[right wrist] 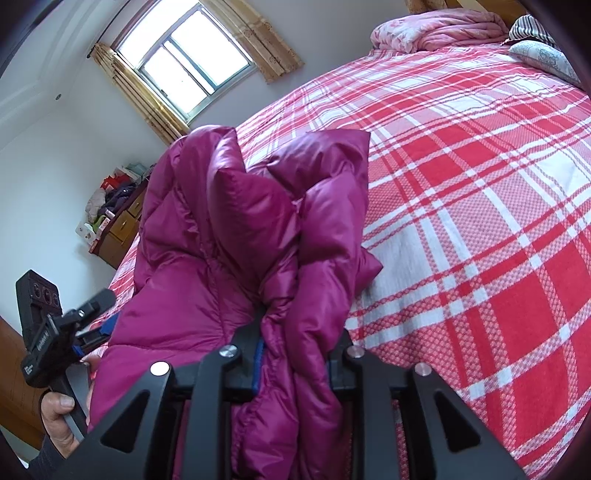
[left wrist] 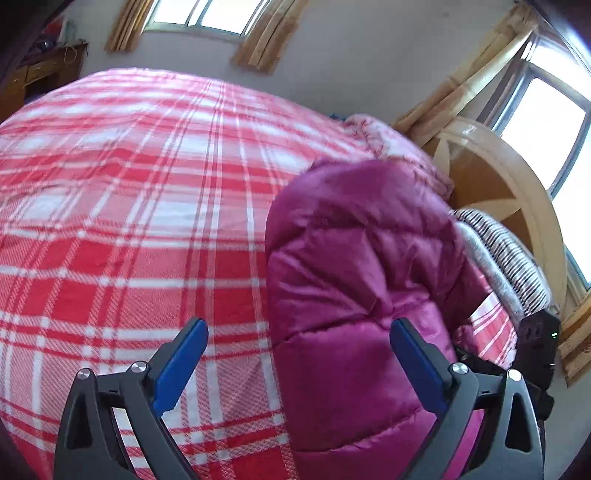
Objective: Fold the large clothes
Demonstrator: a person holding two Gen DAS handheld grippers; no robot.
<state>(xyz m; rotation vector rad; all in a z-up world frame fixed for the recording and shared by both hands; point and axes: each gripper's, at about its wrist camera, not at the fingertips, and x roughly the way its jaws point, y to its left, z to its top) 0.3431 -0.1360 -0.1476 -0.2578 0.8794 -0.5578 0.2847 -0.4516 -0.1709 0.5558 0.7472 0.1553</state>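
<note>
One magenta puffer jacket (right wrist: 236,221) lay bunched on the bed (right wrist: 480,221), on its red-and-white plaid cover, with one pink quilt (right wrist: 439,31) and two pillows (right wrist: 543,55) at the far end. The left tool (left wrist: 297,343) stood spread wide with nothing pinched, one blue pad (left wrist: 417,363) just beside the jacket, while the right tool (right wrist: 295,347) was pressed onto a fold of the jacket. Two windows (left wrist: 207,14) showed from the left wrist; white lettering on the left tool's handle was too small to read.

Right claw's tips (right wrist: 295,343) under bunched magenta jacket (right wrist: 229,229)
</note>
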